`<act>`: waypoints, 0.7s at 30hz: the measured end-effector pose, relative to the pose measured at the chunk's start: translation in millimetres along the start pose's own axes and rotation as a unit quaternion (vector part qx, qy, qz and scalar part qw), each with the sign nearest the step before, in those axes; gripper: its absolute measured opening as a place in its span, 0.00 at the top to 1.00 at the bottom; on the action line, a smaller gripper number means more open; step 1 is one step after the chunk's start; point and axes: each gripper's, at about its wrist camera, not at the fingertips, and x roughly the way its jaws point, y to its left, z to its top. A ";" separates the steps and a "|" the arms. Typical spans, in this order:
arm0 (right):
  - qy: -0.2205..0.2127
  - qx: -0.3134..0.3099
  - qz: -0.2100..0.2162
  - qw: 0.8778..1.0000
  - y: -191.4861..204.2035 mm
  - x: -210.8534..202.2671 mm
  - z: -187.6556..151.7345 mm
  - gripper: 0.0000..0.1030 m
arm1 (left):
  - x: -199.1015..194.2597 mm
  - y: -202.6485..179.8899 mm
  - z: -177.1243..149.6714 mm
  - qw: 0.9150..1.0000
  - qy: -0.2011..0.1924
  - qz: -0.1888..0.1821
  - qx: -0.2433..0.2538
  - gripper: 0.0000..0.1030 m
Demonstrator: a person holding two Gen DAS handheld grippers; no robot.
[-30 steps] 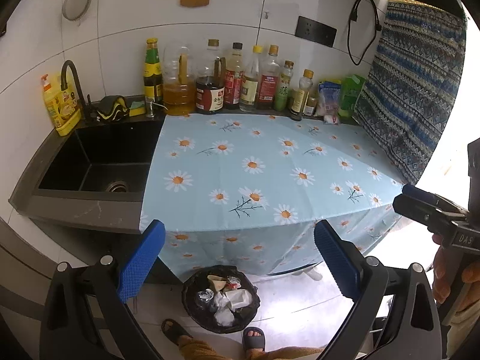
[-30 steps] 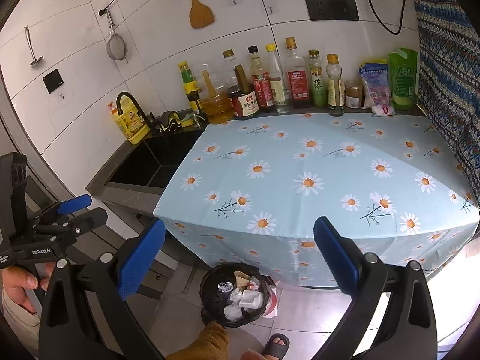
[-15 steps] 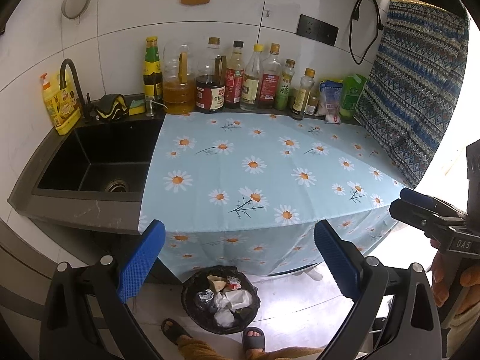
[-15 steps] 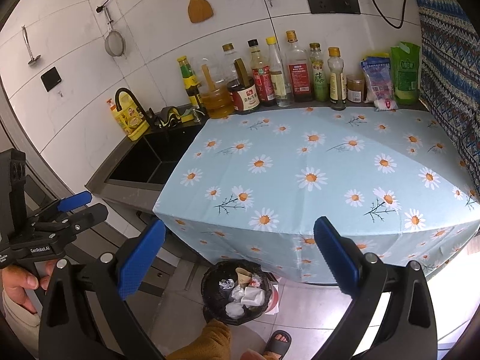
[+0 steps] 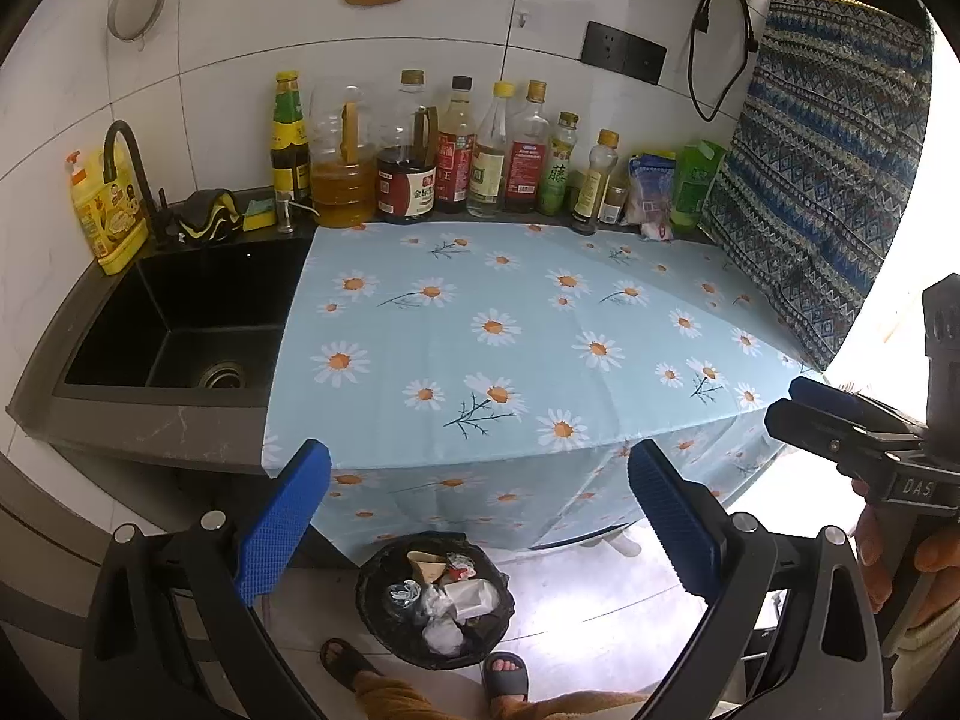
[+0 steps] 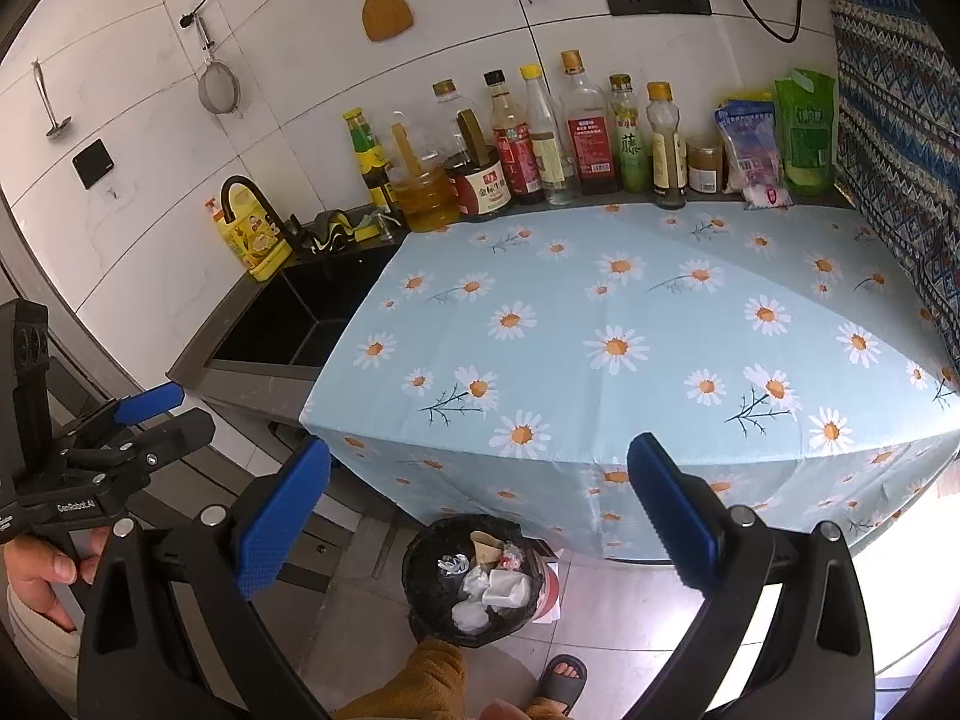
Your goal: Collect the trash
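Both of your tools are spread wide and hold nothing: the left hand-held gripper and the right hand-held gripper. Just below and between each one's fingers stands the round black bin of crumpled white paper trash on the floor; beyond it lies the daisy-print blue worktop.

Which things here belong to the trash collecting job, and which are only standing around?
Belong to the job:
- trash bin on the floor
- crumpled trash in it
- left gripper, open
- right gripper, open

Only standing around:
- bottles along the wall
- sink
- wooden spatula
- strainer
- flowered cloth
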 end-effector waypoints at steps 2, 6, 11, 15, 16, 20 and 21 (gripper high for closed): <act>0.001 0.001 0.000 1.000 -0.5 0.4 -0.7 0.05 | 0.8 0.6 0.1 1.000 0.001 0.000 0.000 0.06; 0.003 0.002 -0.001 1.000 -0.7 0.5 -1.0 0.05 | 1.0 -0.9 0.0 1.000 -0.001 -0.003 0.002 0.06; 0.004 0.004 -0.001 1.000 -1.1 1.0 -2.3 0.05 | 3.1 -6.2 -0.2 1.000 0.000 -0.003 0.011 0.06; 0.002 0.005 -0.003 1.000 -0.8 0.8 -3.2 0.05 | 3.8 -7.6 0.2 1.000 0.002 -0.006 0.009 0.06; 0.002 0.005 -0.003 1.000 -0.8 0.7 -3.0 0.05 | 3.6 -7.0 0.4 1.000 0.003 -0.006 0.009 0.06; 0.003 0.006 -0.005 1.000 -0.1 0.9 -4.1 0.05 | 2.3 -10.1 -1.8 1.000 -0.002 -0.007 0.020 0.06; 0.002 0.007 -0.005 1.000 0.4 0.3 -4.1 0.05 | 1.7 -10.4 -1.9 1.000 -0.002 -0.005 0.021 0.06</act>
